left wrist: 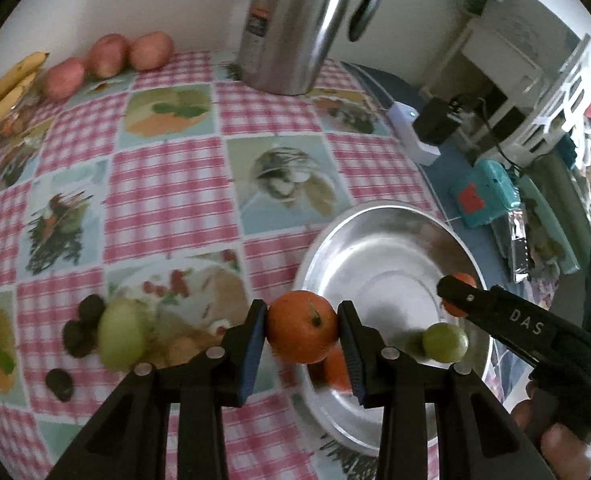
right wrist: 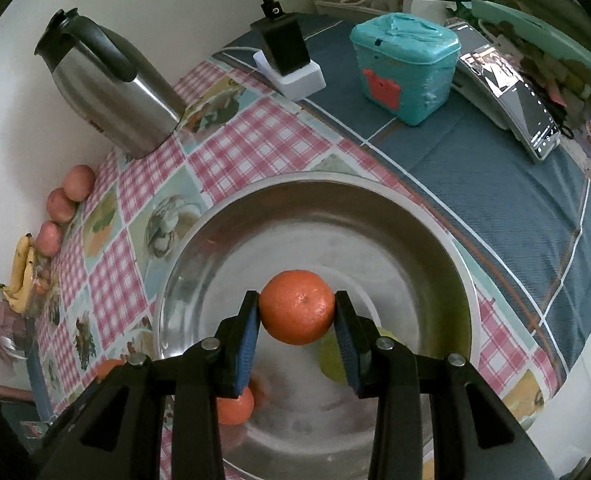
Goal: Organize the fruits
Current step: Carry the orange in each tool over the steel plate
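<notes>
**Oranges clamped in both grippers at the steel bowl**

An orange (left wrist: 301,326) sits squeezed between the blue pads of the left gripper (left wrist: 301,332), held over the near rim of the steel bowl (left wrist: 375,220). A second orange (right wrist: 297,307) is pinched the same way in the right gripper (right wrist: 297,312), hanging above the bowl's middle.

Below and just beyond the right gripper's pads, inside the bowl, lie another orange (right wrist: 235,406) and a green fruit (right wrist: 331,354). Left of the left gripper, on the checked tablecloth (left wrist: 167,192), rests a green fruit (left wrist: 121,334) beside several small dark fruits (left wrist: 77,336).

Farther ahead of the left gripper stands a steel jug (left wrist: 295,28). Ahead and far left of it, along the wall, are three reddish apples (left wrist: 109,56) and bananas (left wrist: 11,84).
</notes>
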A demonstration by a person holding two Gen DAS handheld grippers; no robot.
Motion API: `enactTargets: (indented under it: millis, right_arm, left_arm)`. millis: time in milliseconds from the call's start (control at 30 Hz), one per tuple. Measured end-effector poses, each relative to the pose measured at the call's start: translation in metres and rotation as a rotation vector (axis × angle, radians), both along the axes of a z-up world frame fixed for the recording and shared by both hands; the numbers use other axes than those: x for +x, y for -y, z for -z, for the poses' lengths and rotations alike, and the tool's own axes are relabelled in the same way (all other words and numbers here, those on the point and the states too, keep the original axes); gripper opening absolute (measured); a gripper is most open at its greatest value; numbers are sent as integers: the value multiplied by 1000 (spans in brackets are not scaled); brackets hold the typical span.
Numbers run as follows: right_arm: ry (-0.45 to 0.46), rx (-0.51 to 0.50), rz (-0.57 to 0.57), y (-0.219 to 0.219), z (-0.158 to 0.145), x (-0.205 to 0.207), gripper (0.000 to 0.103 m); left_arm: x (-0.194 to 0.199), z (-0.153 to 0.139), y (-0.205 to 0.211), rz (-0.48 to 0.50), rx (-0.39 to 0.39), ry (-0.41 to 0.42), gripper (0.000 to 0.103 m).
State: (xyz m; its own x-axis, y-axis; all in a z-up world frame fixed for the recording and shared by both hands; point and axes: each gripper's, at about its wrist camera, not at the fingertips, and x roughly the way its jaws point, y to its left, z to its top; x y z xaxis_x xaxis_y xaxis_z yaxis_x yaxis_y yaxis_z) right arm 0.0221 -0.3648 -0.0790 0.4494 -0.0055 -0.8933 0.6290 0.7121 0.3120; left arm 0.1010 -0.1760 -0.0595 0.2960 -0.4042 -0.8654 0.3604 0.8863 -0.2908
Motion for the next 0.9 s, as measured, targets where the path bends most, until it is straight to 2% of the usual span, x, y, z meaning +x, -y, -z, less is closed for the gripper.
enactTargets:
  millis: [133,433,900]
  right_arm:
    - [-10,8,-5,0,3,1,38]
    - [-24,20,-17,-4,7,3,38]
    - [-55,22,-23,-5,12,6,39]
  left_arm:
    - [-1,6,10,23,-14,-3,39]
    - [-2,20,23,50,17,2,39]
    - [-3,19,27,66,42,6,40]
